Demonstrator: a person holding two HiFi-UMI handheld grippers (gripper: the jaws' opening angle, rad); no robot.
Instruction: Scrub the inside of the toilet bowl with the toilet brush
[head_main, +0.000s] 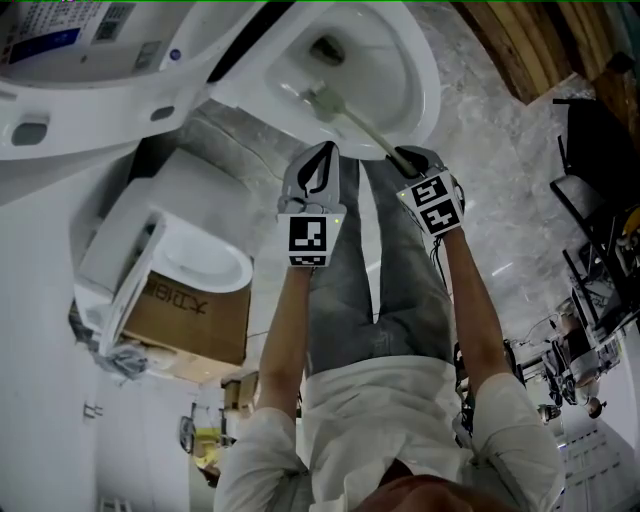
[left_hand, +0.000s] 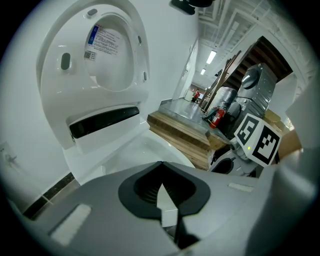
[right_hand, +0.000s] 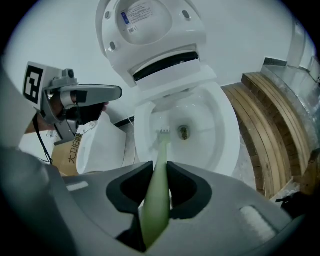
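Observation:
The white toilet bowl (head_main: 425, 85) lies open at the top of the head view, its seat and lid (right_hand: 150, 30) raised. A pale green toilet brush (head_main: 345, 113) reaches into the bowl, its head (right_hand: 163, 132) against the inner wall just left of the drain (right_hand: 183, 132). My right gripper (right_hand: 160, 167) is shut on the brush handle, above the bowl's near rim (head_main: 405, 155). My left gripper (head_main: 324, 152) hangs beside it to the left, shut with nothing in it; in the left gripper view (left_hand: 161, 162) it points at the raised lid (left_hand: 105, 55).
A second white toilet (head_main: 200, 255) sits on a cardboard box (head_main: 190, 315) to the left. Curved wooden planks (right_hand: 270, 120) run along the bowl's right side. Stands and cables (head_main: 600, 230) crowd the far right. A red fire extinguisher (left_hand: 215, 117) stands beyond the planks.

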